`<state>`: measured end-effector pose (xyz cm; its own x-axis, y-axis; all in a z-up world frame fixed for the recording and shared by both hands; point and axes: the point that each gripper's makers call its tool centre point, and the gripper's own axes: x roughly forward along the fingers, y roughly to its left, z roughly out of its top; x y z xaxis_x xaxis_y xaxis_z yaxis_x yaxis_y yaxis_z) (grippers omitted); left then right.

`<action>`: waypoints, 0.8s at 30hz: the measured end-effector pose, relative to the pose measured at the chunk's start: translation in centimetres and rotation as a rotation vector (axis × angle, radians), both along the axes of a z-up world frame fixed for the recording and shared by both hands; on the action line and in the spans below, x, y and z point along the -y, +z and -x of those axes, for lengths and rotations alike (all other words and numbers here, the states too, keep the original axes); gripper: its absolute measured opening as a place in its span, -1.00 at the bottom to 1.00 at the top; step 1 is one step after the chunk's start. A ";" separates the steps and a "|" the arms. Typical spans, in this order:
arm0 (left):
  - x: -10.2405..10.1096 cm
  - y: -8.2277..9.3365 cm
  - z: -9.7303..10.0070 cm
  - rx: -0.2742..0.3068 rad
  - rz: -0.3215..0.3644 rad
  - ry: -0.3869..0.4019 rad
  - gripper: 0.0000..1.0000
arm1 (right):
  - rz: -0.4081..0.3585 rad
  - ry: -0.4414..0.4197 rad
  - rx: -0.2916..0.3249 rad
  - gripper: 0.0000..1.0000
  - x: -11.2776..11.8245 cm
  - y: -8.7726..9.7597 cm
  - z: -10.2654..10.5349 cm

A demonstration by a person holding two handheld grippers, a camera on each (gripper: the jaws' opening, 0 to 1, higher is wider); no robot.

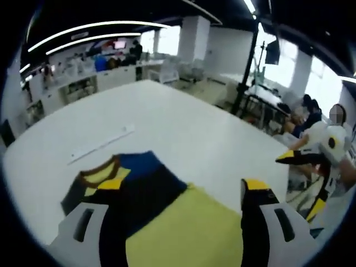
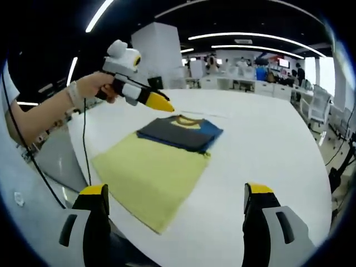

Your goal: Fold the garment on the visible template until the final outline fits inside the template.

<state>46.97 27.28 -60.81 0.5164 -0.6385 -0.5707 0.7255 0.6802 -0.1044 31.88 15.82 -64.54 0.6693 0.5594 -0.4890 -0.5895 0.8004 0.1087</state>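
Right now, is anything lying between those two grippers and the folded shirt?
Nothing visible. In the right gripper view, only bare table lies between the right gripper and the shirt, and the left gripper hangs over the shirt's far end with air below it. A white strip lies beyond the shirt, out of the way.

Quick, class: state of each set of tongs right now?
Left tongs: open, holding nothing, above the garment.
Right tongs: open, holding nothing.
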 end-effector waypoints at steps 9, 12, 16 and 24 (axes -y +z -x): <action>-3.4 0.0 2.5 0.015 -0.040 0.013 0.83 | 0.007 0.025 0.003 1.00 -1.7 0.2 0.8; -4.7 0.4 3.0 0.034 -0.038 0.031 0.87 | 0.003 0.026 0.011 1.00 -2.2 0.6 0.8; -6.6 1.0 3.0 0.064 -0.049 0.068 0.96 | 0.018 0.026 0.014 1.00 -2.6 0.7 0.7; -9.7 1.4 4.0 0.086 -0.117 0.069 0.99 | 0.024 0.023 0.030 1.00 -3.6 1.4 0.5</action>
